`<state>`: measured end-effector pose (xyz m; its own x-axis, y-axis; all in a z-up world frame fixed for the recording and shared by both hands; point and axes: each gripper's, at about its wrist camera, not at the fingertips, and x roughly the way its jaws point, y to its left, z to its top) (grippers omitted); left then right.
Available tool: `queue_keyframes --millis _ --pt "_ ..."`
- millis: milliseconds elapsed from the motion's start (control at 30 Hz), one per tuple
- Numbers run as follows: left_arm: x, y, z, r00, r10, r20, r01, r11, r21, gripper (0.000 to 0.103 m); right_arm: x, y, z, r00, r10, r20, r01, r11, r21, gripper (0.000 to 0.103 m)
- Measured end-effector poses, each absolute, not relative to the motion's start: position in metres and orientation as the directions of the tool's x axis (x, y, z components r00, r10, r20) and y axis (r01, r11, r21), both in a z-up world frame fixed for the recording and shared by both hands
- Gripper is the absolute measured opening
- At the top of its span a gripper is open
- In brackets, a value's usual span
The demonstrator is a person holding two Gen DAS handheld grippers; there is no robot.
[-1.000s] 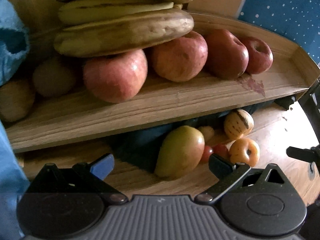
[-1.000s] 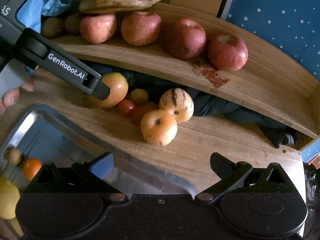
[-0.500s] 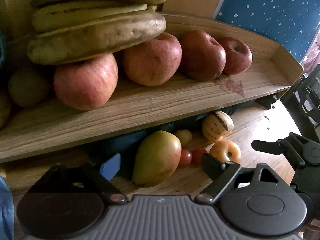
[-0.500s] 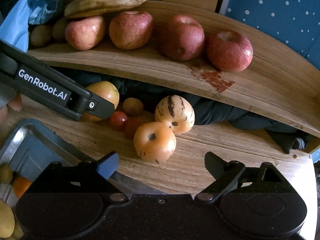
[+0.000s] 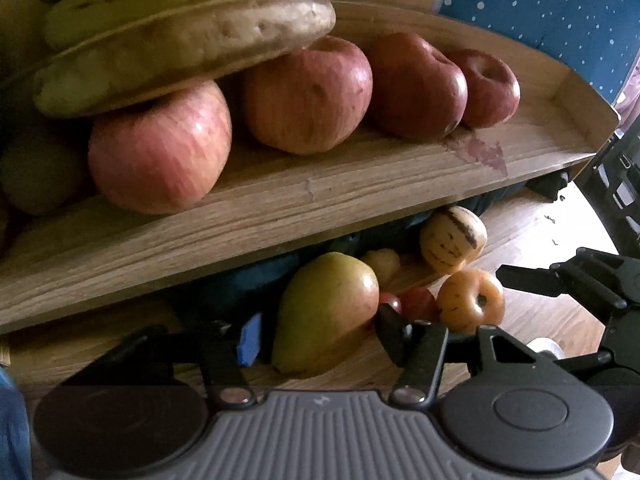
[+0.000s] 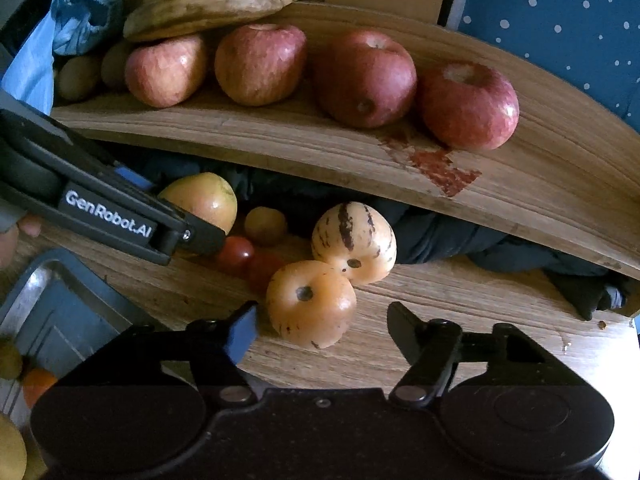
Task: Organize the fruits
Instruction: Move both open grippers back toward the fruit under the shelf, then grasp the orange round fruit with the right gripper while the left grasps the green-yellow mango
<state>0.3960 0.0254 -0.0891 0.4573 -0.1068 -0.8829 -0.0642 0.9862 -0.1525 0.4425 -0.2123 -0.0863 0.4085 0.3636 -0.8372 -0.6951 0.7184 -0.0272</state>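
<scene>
Wood-grain everywhere: a raised wooden shelf [image 6: 304, 148] carries four red apples [image 6: 364, 80] in a row with bananas [image 6: 216, 4] stacked at the 11 o'clock end, so that tier looks sorted already. The loose stuff is tucked underneath on the wooden tabletop [image 6: 460, 304], and that's where both tools are aimed.

In the left wrist view, the left gripper [image 5: 316, 334] is spread wide with a green-yellow mango [image 5: 326, 312] sitting between the fingers; whether the pads are actually touching it can't be told, and nothing is lifted. The mango lies on its side, so it's being straddled across its narrower width.

In the right wrist view, the right gripper [image 6: 322, 326] is also wide open, with nothing held, lined up just at 6 o'clock of an orange pepino melon [image 6: 310, 304]. A striped pepino melon [image 6: 354, 242] touches it at 1 o'clock, and two cherry tomatoes [image 6: 248, 258] sit at its 10 o'clock, which is probably why it's approached from the open front side.

A metal tray [image 6: 52, 304] with a few small fruits is seen at 8 o'clock, likely the drop-off spot.
</scene>
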Motion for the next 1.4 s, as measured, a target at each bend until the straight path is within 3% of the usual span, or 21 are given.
queue_keyframes --millis 300,467,1400 --pt "0.403 0.028 -0.090 0.464 -0.122 -0.878 -0.075 0.981 -0.176 0.060 0.446 -0.210 -0.094 0.397 0.372 -0.839 -0.689 0.725 -0.005 0.061" --pt "0.402 0.029 -0.090 0.466 -0.128 -0.876 -0.069 0.981 -0.180 0.058 0.447 -0.206 -0.095 0.391 0.385 -0.836 -0.696 0.718 0.005 0.050" --pt "0.366 0.030 -0.072 0.474 -0.158 -0.866 -0.064 0.975 -0.213 0.057 0.426 -0.219 -0.069 0.417 0.388 -0.822 -0.673 0.740 0.008 0.050"
